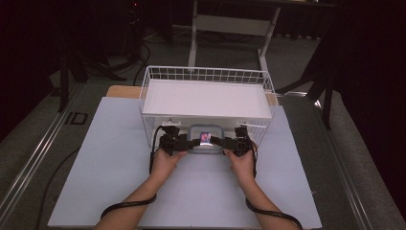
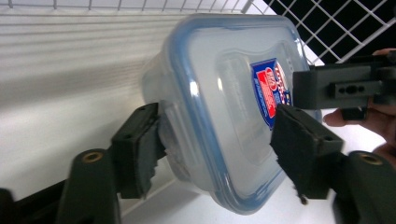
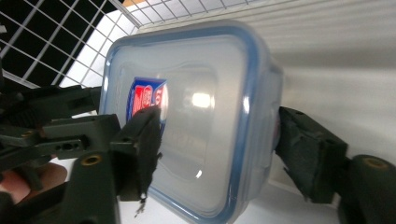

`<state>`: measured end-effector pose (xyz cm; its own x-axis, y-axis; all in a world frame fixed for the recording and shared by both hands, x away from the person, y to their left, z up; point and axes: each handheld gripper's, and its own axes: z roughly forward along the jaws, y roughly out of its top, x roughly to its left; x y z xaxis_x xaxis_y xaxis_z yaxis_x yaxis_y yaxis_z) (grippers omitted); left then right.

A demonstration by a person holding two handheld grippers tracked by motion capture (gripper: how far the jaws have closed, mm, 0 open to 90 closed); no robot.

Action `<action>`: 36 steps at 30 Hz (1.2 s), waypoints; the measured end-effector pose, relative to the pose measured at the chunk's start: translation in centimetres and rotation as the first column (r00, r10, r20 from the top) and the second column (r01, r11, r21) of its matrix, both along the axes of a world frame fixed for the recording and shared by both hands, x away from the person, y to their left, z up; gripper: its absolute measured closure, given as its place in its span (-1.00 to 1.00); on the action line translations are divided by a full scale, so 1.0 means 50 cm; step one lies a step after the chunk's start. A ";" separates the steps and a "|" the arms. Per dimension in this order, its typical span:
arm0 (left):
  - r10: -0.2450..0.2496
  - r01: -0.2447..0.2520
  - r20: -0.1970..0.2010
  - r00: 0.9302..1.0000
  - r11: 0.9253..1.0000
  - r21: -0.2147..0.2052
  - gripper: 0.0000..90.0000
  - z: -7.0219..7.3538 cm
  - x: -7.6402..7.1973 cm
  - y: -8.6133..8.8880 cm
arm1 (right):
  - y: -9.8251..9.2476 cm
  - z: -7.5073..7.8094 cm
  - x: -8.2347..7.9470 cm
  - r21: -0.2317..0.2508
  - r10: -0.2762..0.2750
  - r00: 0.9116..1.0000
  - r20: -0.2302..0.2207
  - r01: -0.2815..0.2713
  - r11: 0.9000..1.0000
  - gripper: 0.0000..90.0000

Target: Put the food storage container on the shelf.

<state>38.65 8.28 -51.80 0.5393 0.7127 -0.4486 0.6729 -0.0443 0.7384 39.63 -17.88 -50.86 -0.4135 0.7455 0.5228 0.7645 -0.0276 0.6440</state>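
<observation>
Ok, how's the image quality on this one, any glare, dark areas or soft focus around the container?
High view: the room beyond the table is dark, the container small and soft in front of the wire basket. Left gripper view: a window-like glare spot on the lid, label legible only as red and blue, left gripper jaws sharp. Right gripper view: bright reflection mid-lid, right gripper jaws slightly blurred.

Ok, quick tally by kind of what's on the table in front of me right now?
Clear plastic box with blue-rimmed lid: 1
White wire basket with a white flat top: 1
Pale blue table mat: 1
Black two-jaw claws, left and right, one at each side of the box: 2
Total: 5
</observation>
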 end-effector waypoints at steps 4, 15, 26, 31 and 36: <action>0.001 -0.001 -0.001 1.000 1.000 -0.009 -0.27 -0.003 0.008 0.005 | 0.004 -0.004 0.004 0.005 -0.019 1.000 0.004 0.019 1.000 -0.33; 0.025 -0.027 0.042 0.999 0.998 0.059 -0.44 0.003 0.021 -0.007 | 0.013 0.005 0.010 -0.061 -0.046 0.998 0.039 0.048 0.997 -0.36; 0.006 -0.030 0.190 0.982 0.992 0.123 -0.67 0.017 -0.020 -0.010 | 0.011 0.025 -0.014 -0.176 -0.014 0.988 0.155 0.041 0.984 -0.23; -0.037 0.015 0.221 0.975 0.995 0.101 -0.82 0.037 -0.048 0.000 | -0.001 0.035 -0.032 -0.188 0.011 0.981 0.193 0.026 0.982 -0.22; -0.075 0.064 0.209 0.975 0.996 0.061 -0.94 0.052 -0.083 0.010 | -0.006 0.047 -0.059 -0.196 0.027 0.978 0.208 0.014 0.980 -0.23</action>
